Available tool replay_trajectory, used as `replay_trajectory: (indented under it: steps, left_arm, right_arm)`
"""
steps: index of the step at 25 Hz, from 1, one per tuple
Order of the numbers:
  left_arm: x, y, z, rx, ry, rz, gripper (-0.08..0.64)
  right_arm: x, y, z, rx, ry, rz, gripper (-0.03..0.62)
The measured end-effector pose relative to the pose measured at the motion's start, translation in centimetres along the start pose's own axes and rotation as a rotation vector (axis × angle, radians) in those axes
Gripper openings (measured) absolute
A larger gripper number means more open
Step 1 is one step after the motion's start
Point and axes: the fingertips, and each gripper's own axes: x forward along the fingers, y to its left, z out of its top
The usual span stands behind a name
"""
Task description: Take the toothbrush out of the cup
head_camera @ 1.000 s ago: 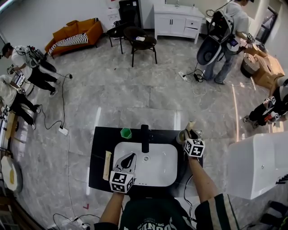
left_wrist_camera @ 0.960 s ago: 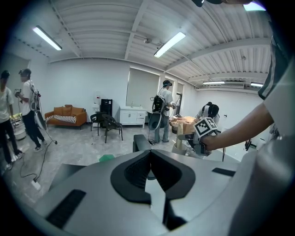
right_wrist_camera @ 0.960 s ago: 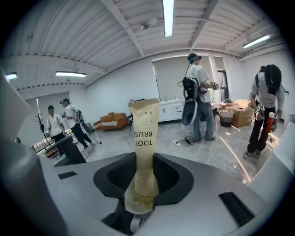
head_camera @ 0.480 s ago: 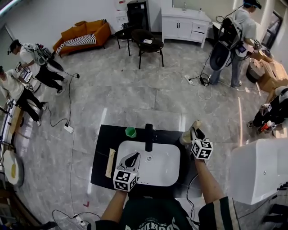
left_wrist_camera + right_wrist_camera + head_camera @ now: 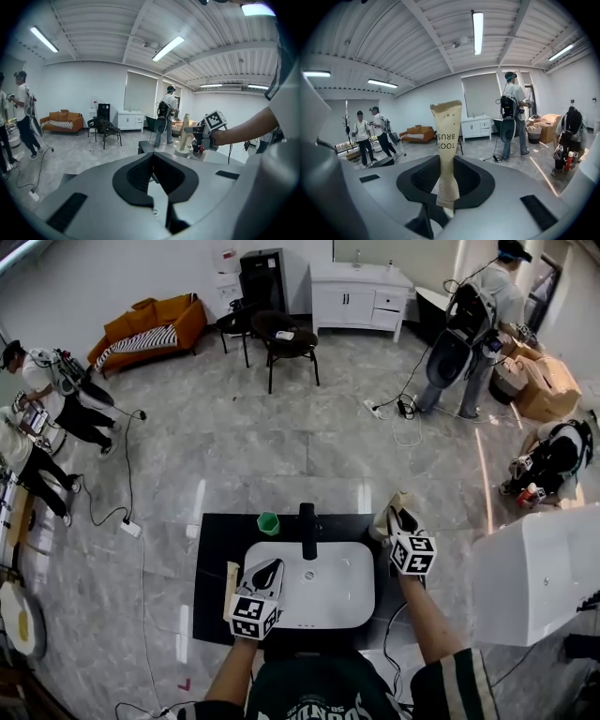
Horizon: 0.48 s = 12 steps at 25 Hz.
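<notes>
Right gripper view makes it plain: the right gripper [image 5: 446, 186] is clamped on the paper-wrapped toothbrush [image 5: 448, 136]. The packet stands upright between jaws that have just been closing on it, its crimped top well above them. From the head view that toothbrush is at the right edge of the black countertop [image 5: 217, 563], just beside the beige cup [image 5: 379, 527]; whether its lower end is clear of the cup I can't make out. Over the front left of the white basin [image 5: 339, 594] the left gripper [image 5: 276, 564] hangs with its jaws together and nothing in them, pointing toward the black tap [image 5: 306, 529]. A small green cup [image 5: 268, 521] stands just left of that tap
</notes>
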Motion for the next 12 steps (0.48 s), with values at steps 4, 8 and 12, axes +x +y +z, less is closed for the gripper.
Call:
replay_trajectory:
  steps: [4,8,12]
  left_arm:
    - [-0.9,1.4,0.1,0.008,-0.005,-0.029,0.011]
    - [-1.7,2.7,-0.4,0.005,-0.011,-0.055,0.011]
    - [-2.8,3.7,-0.7,0.010,-0.010,-0.089,0.011]
  right_arm:
    - [-1.3,1.9,-0.2,-0.005,0.002,-0.012,0.103]
    - [-2.6,3.8,-1.0,-0.006,0.009,-0.026,0.102]
    - [-4.2,6.3,-2.5,0.017,0.025,-0.037,0.102]
